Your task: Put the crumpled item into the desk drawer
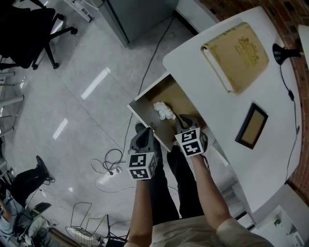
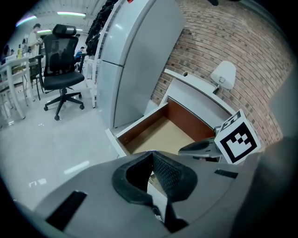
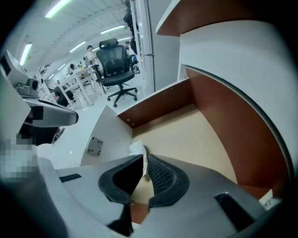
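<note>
The crumpled white paper (image 1: 164,111) lies on the floor of the open desk drawer (image 1: 145,103), near its middle. My right gripper (image 1: 182,117) hovers over the drawer's near right part, just beside the paper. In the right gripper view its jaws (image 3: 144,158) stand shut to a thin slit, and the paper (image 3: 136,148) shows just past the tips, partly hidden by the left finger. My left gripper (image 1: 140,128) hangs outside the drawer's front corner, shut and empty (image 2: 151,153). The left gripper view shows the drawer (image 2: 158,135) and the right gripper (image 2: 184,150).
On the white desk (image 1: 217,91) lie a yellow book (image 1: 239,55), a dark picture frame (image 1: 251,125) and a black lamp base (image 1: 282,53). A power strip and cables (image 1: 108,176) lie on the floor, with an office chair (image 1: 29,29) far left and a grey cabinet (image 1: 140,14).
</note>
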`<state>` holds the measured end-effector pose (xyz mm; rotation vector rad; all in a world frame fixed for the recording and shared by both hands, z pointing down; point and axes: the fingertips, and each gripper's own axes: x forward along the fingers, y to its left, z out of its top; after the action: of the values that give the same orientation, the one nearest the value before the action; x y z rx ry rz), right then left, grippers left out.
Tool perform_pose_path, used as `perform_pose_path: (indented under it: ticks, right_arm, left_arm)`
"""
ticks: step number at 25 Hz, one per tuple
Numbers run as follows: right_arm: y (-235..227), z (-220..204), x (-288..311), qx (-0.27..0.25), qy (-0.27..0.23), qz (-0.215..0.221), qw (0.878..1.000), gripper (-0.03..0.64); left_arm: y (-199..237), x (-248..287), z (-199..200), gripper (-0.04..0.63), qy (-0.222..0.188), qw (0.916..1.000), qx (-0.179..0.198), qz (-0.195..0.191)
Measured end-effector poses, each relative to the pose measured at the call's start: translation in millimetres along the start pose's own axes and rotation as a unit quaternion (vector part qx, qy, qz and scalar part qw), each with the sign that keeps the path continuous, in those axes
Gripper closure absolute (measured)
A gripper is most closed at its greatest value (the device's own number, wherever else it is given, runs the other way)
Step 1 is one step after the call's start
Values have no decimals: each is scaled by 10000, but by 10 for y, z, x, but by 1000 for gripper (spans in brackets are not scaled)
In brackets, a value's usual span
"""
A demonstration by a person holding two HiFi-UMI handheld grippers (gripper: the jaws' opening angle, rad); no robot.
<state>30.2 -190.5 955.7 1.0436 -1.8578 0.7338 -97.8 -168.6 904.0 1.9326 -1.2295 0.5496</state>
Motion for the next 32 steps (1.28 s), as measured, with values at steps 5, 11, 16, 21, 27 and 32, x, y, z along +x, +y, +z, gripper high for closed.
perform_pose_path:
  ticks: [5, 11, 16, 21, 27, 32]
  right_arm:
    - [136, -51, -328, -13, -51, 147, 9999, 557]
    - [301, 72, -808, 115, -295, 376, 9988, 557]
    - [370, 235, -1251, 81, -501, 465, 9976, 557]
    - [385, 327, -1666, 46, -692, 462, 9965, 557]
    - [400, 283, -1961, 64, -674, 526, 9963, 557]
    - [528, 433, -2368, -129, -942, 553, 9939, 557]
  left_arm:
    - [-144, -261, -40, 578, -76, 9995, -204, 207]
    - [-340, -587, 106, 578, -201, 9988, -209, 384]
    - [-550, -926, 321, 578, -254, 9984, -238, 450]
    - [-681, -1187, 520, 578, -437, 9980, -126, 433]
    - [-911, -1413, 775, 578, -591, 9975, 85, 387]
    - [-1223, -1683, 1089, 578, -741, 9960, 433, 263]
